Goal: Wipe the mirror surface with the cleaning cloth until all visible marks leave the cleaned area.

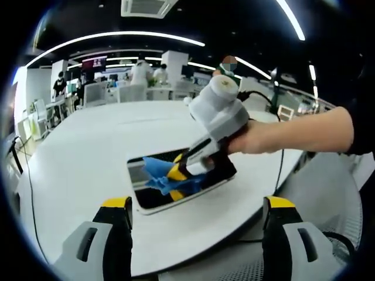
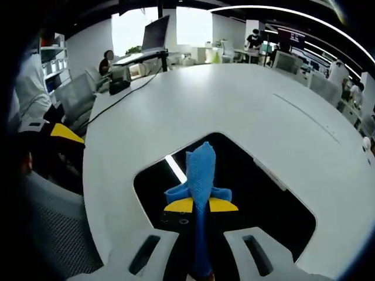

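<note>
A: Count, left to right. One white table (image 1: pixel 88 170), one mirror (image 1: pixel 153 198) lying flat on it, one blue cleaning cloth (image 1: pixel 159 175), two grippers.

B: Confirmed. In the left gripper view, the left gripper (image 1: pixel 199 219) has its yellow-tipped jaws wide apart, holding nothing, hovering over the table's near edge short of the mirror. Mirror sits mid-table, white-framed, its glass reflecting the dark ceiling.

A: Right gripper?

B: Right gripper (image 1: pixel 183 175) comes in from the right of that view, held by a hand (image 1: pixel 252 137), tips down on the mirror. Its jaws are clamped on the cleaning cloth, which is pressed to the glass near the mirror's centre.

A: The right gripper view gives the same from above: cloth (image 2: pixel 201 175) pinched between the closed yellow tips (image 2: pixel 201 205), sticking forward over the dark glass (image 2: pixel 246 193). A bright ceiling strip reflects just left of the cloth.

B: Differences: the left gripper view shows the hand and forearm, plus people at desks behind. The right gripper view shows a monitor (image 2: pixel 155 33) at the table's far end, a cable (image 2: pixel 126 93) trailing across the tabletop, and a mesh chair (image 2: pixel 53 228) at lower left.

A: Marks on the glass?

B: Cannot tell.
</note>
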